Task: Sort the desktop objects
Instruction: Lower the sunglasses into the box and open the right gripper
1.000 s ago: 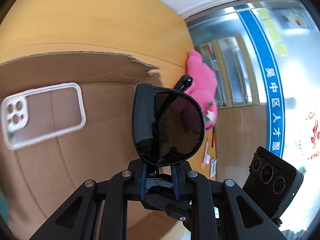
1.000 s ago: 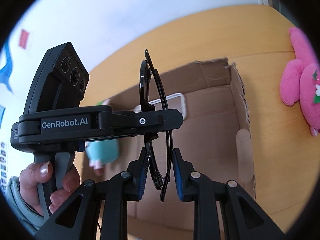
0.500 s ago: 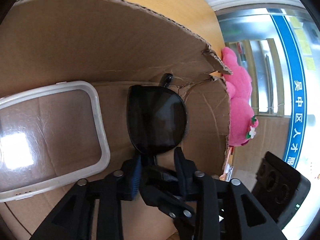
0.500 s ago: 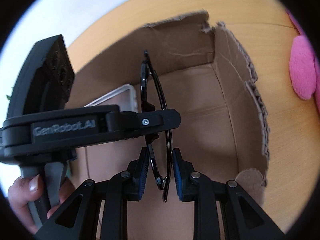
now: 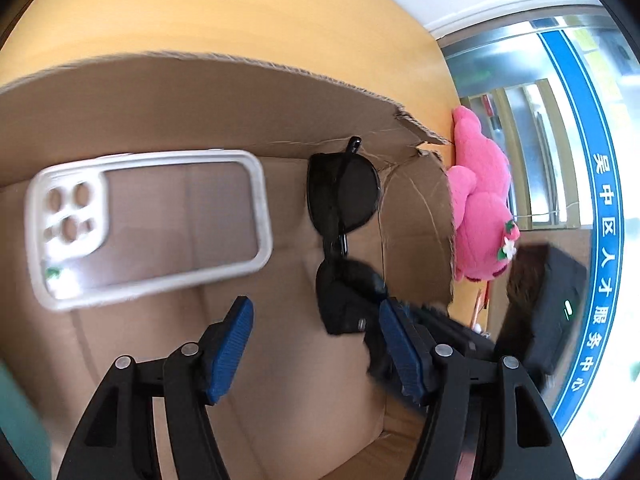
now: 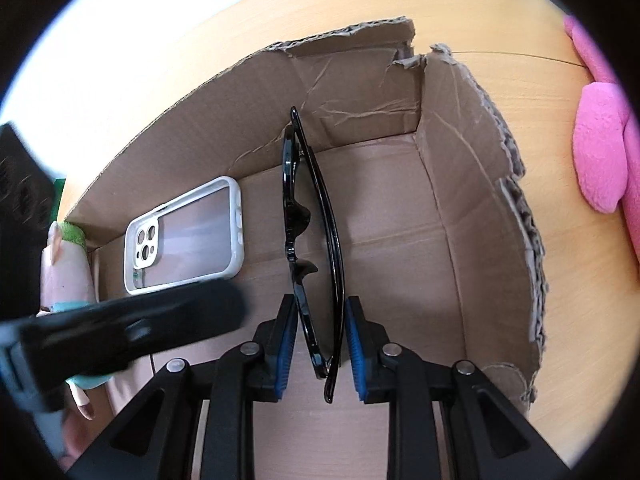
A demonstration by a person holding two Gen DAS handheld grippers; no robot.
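the left gripper (image 5: 316,344) stands wide apart over the cardboard box (image 5: 248,92), gripping nothing. its camera shows the sunglasses (image 5: 344,200) face-on, one dark lens toward it, beside the clear phone case (image 5: 148,224). only the right camera shows the right gripper (image 6: 320,348) narrowed around the folded sunglasses (image 6: 312,240), seen edge-on inside the box (image 6: 480,208); whether its pads press the frame cannot be told. a pink plush toy (image 5: 480,200) lies outside on the table (image 6: 520,92).
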